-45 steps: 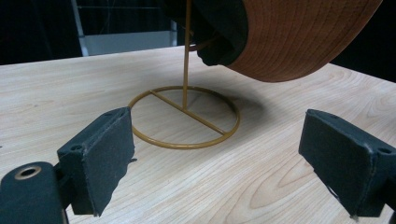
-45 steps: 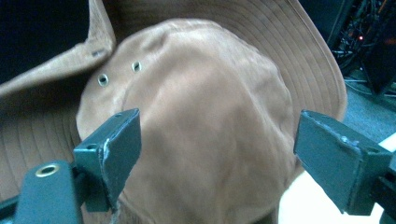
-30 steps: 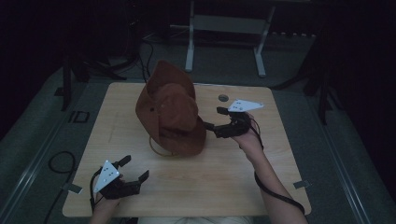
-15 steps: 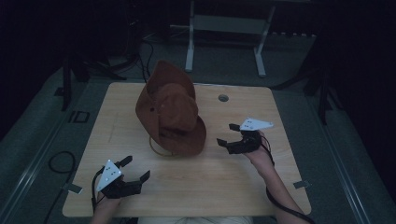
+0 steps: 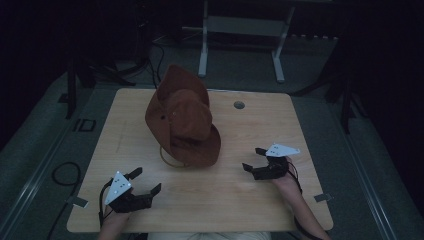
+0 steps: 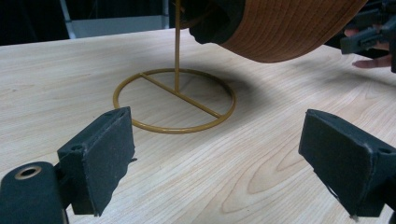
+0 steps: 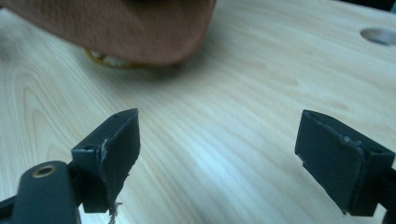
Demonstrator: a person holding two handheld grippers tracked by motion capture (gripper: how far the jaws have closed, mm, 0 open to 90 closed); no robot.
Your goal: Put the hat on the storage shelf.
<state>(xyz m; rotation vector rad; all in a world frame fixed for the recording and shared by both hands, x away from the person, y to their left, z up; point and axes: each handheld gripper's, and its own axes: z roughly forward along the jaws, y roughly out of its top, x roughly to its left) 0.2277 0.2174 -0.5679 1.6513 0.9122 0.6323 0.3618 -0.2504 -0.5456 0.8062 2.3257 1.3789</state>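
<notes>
Near the table's (image 5: 280,120) middle, toward its far edge, the brown hat (image 5: 182,122) hangs tilted on a gold wire stand (image 6: 175,100) (ring base flat on the wood). Left gripper (image 5: 142,182) and right gripper (image 5: 254,159), by the near corners, gape wide, empty.

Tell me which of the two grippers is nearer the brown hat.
The right gripper, beside the hat brim's right edge; the left gripper sits farther back at the table's near edge.
</notes>
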